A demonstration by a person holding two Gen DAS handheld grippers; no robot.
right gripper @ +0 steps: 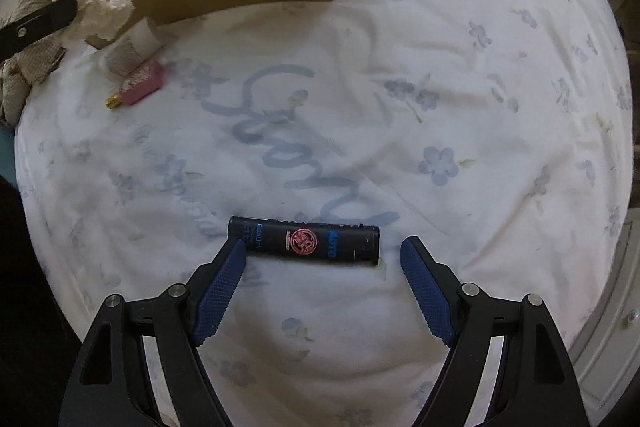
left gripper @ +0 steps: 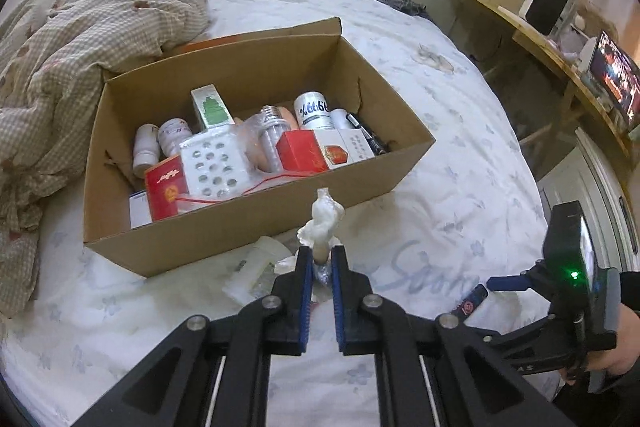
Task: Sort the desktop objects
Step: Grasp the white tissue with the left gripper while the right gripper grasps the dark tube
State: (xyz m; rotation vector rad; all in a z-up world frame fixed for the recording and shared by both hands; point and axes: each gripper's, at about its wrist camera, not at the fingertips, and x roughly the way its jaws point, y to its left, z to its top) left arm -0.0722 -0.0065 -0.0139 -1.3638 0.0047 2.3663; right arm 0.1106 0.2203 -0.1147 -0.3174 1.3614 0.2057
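Two tools: the left gripper [left gripper: 320, 259] pinches a soft, crushable white crumpled wad [left gripper: 325, 217]; the right gripper [right gripper: 322, 247], spread wide, straddles a rigid, slippery black cylindrical tube [right gripper: 304, 240]; best gripped mid-body.

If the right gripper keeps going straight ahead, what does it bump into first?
Most likely the black tube lying crosswise on the bedsheet, between the open right gripper and everything beyond.

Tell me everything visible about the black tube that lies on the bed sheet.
The black tube is a slim cylinder, seemingly plastic, with blue lettering and a round red emblem at its middle. It lies flat on its side on the white flowered bed sheet, crosswise before the open right gripper. The gripper's left finger tip overlaps one end in this view; true contact cannot be told. The other end lies free.
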